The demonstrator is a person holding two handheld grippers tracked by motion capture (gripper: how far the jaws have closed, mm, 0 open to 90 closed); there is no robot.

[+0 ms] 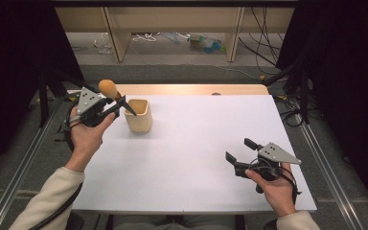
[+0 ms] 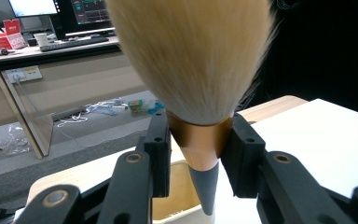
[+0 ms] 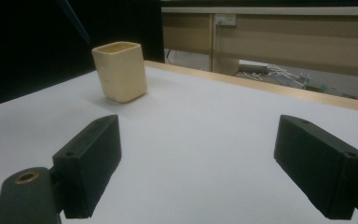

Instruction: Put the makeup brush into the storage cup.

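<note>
The left tool (image 2: pixel 200 154) grips the brush (image 1: pixel 116 97) by its stiff copper ferrule, handle tip angled over the cup (image 1: pixel 138 115) on the counter (image 1: pixel 196 143); light, soft-bristled, tapered handle slippery; right tool (image 1: pixel 239 152) gapes wide, empty.

White table (image 1: pixel 196 158) wide open between the claws; cream cup (image 1: pixel 139 116) the lone obstacle, far left

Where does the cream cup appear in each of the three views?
High view: cream cup upper left of the white table, right of the left tool.
Left gripper view: bottom centre, rim under the brush.
Right gripper view: upper left, beyond the open jaws.
Shared landmark: the white table.
</note>
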